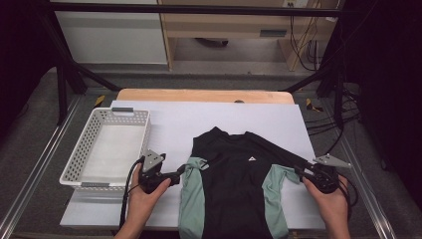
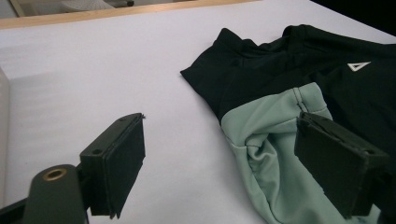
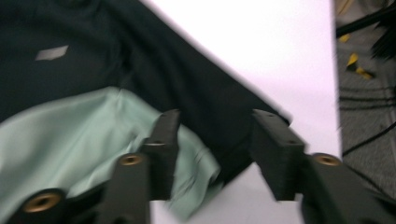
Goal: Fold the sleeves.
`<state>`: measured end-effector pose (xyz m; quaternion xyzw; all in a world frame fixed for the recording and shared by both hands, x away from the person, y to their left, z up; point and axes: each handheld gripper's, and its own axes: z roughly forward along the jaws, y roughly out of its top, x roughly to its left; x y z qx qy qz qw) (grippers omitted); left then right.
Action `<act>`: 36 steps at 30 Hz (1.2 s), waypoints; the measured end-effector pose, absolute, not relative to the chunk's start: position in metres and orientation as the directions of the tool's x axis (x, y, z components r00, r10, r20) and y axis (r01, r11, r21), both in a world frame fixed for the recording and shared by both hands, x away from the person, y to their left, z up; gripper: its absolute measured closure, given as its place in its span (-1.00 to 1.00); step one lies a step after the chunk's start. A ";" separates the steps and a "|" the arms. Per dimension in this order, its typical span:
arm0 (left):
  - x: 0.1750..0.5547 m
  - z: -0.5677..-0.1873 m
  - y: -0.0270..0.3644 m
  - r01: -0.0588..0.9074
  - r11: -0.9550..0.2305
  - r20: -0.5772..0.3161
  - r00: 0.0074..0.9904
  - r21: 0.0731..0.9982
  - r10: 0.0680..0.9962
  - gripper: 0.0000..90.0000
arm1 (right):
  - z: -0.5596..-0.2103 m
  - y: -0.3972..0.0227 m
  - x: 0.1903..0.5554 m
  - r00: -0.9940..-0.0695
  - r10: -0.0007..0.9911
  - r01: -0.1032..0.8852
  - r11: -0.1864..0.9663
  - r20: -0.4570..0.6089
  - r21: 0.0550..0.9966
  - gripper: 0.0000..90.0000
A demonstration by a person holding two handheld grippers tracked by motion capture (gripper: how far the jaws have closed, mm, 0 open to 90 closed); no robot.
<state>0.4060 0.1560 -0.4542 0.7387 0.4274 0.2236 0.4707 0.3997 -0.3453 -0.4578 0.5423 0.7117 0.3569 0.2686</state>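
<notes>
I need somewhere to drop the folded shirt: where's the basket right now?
In the high view the white basket sits on the table's left side, just left of the shirt, beside the left gripper.

High cam overhead facing fwd/down, tongs cams close (all share shirt [image 1: 234, 184])

Dim room, bright table, one view blurred by motion

In the high view the white sheet [image 1: 249, 119] is evenly lit from above while the surroundings fall into near-black. The left gripper view is sharp, with soft shadows under its jaws and a faint one beside the shirt [image 2: 261, 79]. The right gripper view is smeared throughout, and the sheet there glares almost pure white.
</notes>
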 end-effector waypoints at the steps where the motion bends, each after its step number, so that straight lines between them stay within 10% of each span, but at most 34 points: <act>1: 0.406 -0.454 0.156 0.421 -0.191 -0.072 0.535 0.887 0.842 -0.64 | -0.458 -0.347 0.403 -0.255 0.967 0.572 0.142 0.011 0.808 0.01; 20: 0.405 -0.456 0.152 0.425 -0.207 -0.070 0.551 0.881 0.832 -0.64 | -0.486 -0.367 0.442 -0.113 0.992 0.640 0.034 0.050 0.768 0.29; 25: 0.407 -0.457 0.153 0.432 -0.205 -0.073 0.545 0.878 0.835 -0.64 | -0.484 -0.363 0.439 -0.176 0.982 0.644 0.063 0.068 0.762 0.87; 36: 0.407 -0.456 0.154 0.434 -0.202 -0.074 0.540 0.878 0.839 -0.64 | -0.454 -0.323 0.423 -0.343 0.939 0.565 0.195 0.013 0.802 0.91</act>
